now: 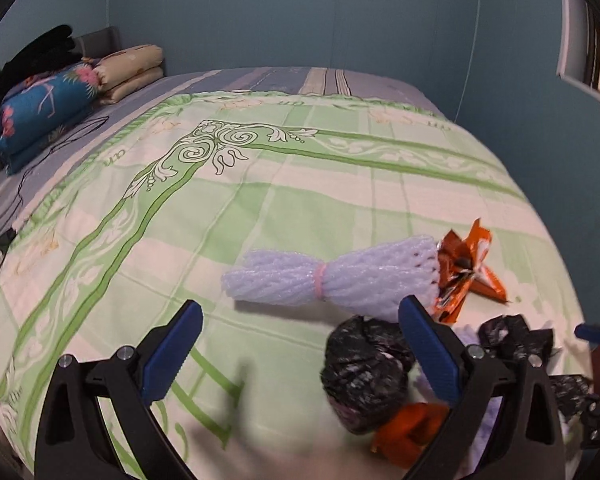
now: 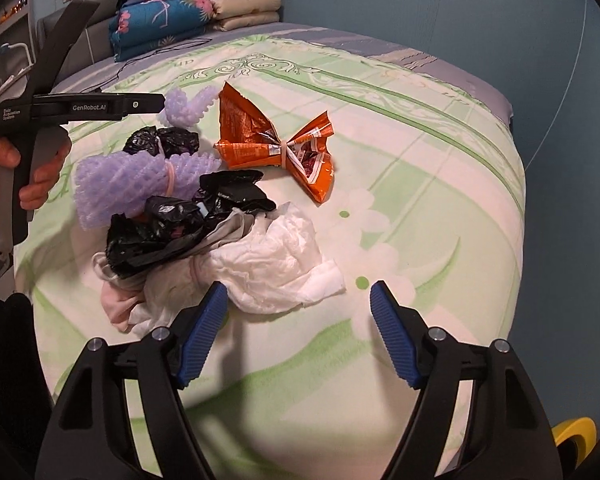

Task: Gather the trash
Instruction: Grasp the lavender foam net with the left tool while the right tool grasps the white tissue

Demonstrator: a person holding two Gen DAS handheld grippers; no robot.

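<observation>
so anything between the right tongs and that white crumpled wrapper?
Nothing visible. The right tongs are open over bare bedspread, and the white crumpled wrapper lies just ahead, near the left finger. The black bags sit beyond it.

Left gripper (image 1: pixel 300 344): black plastic arms with triangular cutouts, ribbed blue pads on the fingers (image 1: pixel 172 354), silver screws at the pivots. Right gripper (image 2: pixel 296 332): same build, same blue pads and silver screws. In the right wrist view the left gripper's body is black with a grey handle, white "GenRobot.AI" lettering (plus a small "Data Acquisition System" mark).
</observation>
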